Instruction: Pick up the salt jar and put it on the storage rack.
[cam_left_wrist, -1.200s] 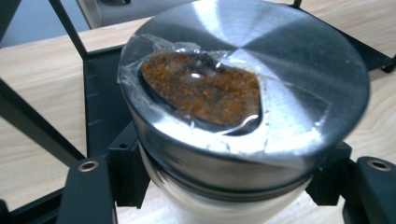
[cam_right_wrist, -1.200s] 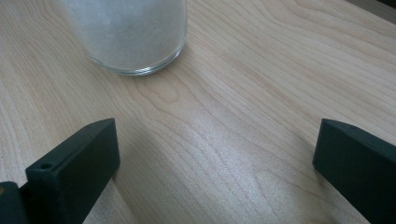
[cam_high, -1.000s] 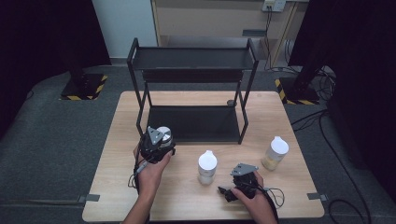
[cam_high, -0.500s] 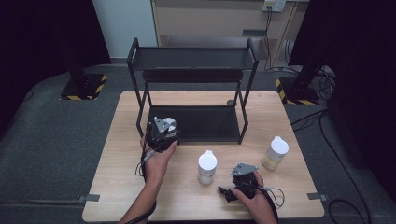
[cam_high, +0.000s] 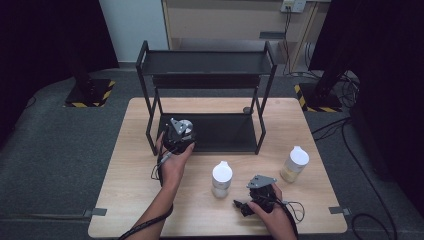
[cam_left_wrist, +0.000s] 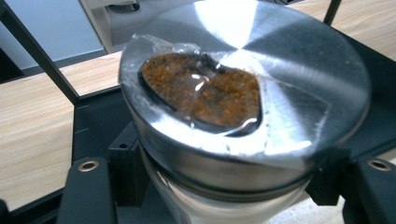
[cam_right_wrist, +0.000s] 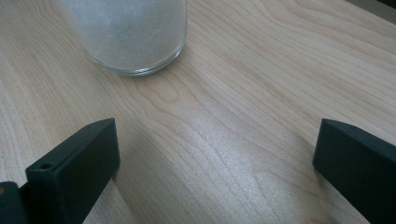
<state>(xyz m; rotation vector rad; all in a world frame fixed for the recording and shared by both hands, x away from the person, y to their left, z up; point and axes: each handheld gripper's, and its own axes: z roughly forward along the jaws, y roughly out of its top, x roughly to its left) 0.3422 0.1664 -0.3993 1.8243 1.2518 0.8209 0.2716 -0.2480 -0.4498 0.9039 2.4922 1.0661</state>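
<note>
Nearest the table's front edge, right of centre: right gripper (cam_high: 245, 205) lies low on the wooden table (cam_high: 125, 200), hand wrapped around it. Right gripper view: jaws spread wide, nothing but bare wood between them, tips just off or on the surface, cannot tell which.

Just beyond and left of it stands a jar (cam_high: 221, 179) with a white cap. Right gripper view shows its clear glass base (cam_right_wrist: 135, 32) with white grains inside, standing upright on the wood, apart from the jaws.

Further right, near the table's right edge: second jar (cam_high: 295, 163), white cap, pale yellowish contents, upright, well apart from both grippers.

Left of centre, farther back: left gripper (cam_high: 177, 135), held up in the hand, grey plate on top, at the front left corner of the black rack (cam_high: 207, 62). Left gripper view: jaws closed on the neck of a shaker (cam_left_wrist: 243, 107) with a shiny metal lid. Lid has a clear window or opening with plastic film over it; orange-brown granules show through. Shaker tilts toward the camera. It sits over the rack's dark lower shelf (cam_left_wrist: 93, 121); whether it touches the shelf, cannot tell.

Rack: two tiers, black metal, at the far middle of the table. Top shelf bare. Small dark round thing (cam_high: 246, 109) on the table behind the lower shelf, too small to identify.
</note>
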